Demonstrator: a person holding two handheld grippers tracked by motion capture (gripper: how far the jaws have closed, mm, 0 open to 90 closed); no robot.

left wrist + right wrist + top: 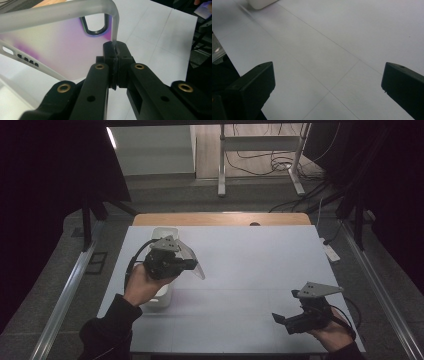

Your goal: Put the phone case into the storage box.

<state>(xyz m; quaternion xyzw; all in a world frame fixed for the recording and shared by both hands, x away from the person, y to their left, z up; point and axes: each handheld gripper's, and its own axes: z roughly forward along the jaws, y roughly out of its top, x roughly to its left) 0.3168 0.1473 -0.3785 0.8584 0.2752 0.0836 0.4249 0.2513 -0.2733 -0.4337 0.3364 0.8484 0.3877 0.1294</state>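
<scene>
While the translucent phone case hangs clear of the table, pinched by its edge beside the camera cutout, we judge the pick-up done and the placing or handover not yet done: nothing shows where the case is meant to end up. We hold it with our left gripper, whose jaws are pressed together on the thin rim, and in the high view the case juts toward the middle of the table above the white box that sits at the table's left side. Our left hand is raised, forearm coming in from the lower left, gripper pointing level toward the centre. Our right gripper has its jaws spread wide with nothing between them; it hovers low over the near right corner, aimed leftward, well apart from the case
</scene>
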